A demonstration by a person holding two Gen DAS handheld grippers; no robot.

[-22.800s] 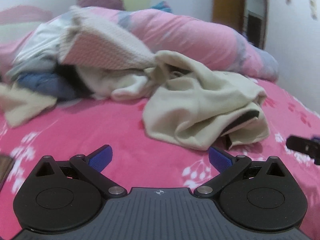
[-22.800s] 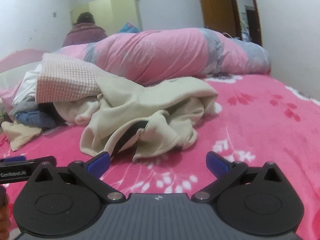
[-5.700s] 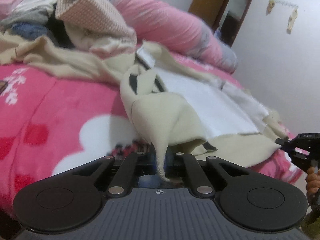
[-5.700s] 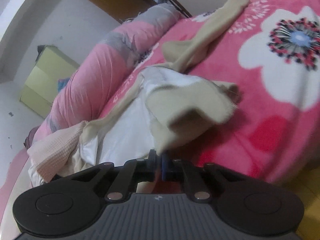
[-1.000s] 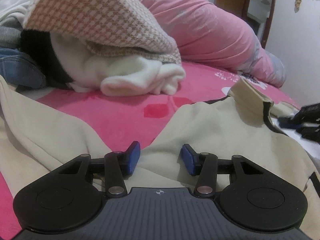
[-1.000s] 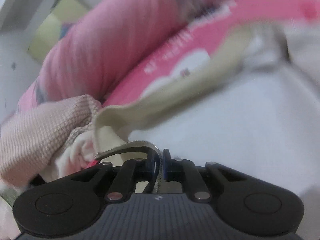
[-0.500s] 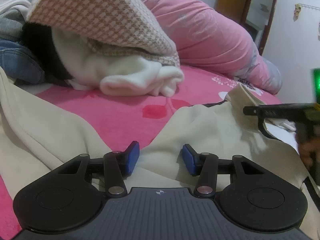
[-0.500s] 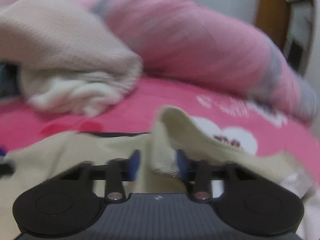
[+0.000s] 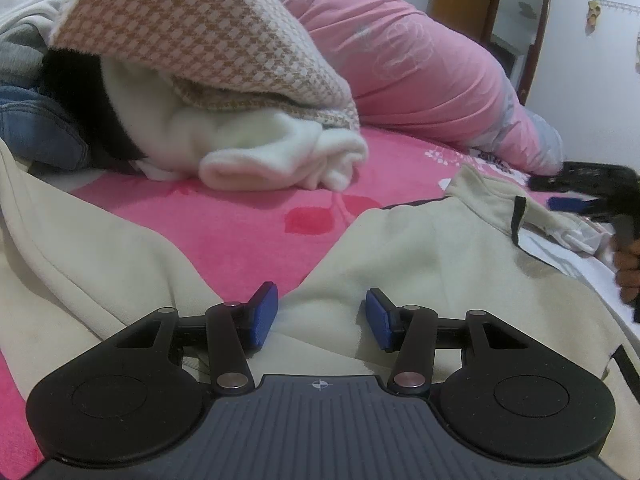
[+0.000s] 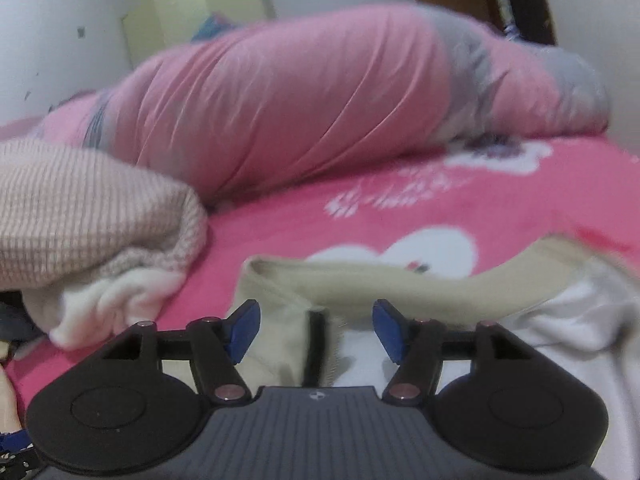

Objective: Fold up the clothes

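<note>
The cream jacket (image 9: 432, 256) is spread on the pink bed (image 9: 240, 224), filling the lower frame. The left gripper (image 9: 320, 316) is held low over it, angled downward, fingers half apart, gripping nothing. The right gripper (image 10: 316, 328), at the collar, has just been opening; nothing is pinched.

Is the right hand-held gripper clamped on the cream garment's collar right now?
No, the right hand-held gripper has just been opening; its blue pads stand apart, clear of the cream garment lying between them.
</note>
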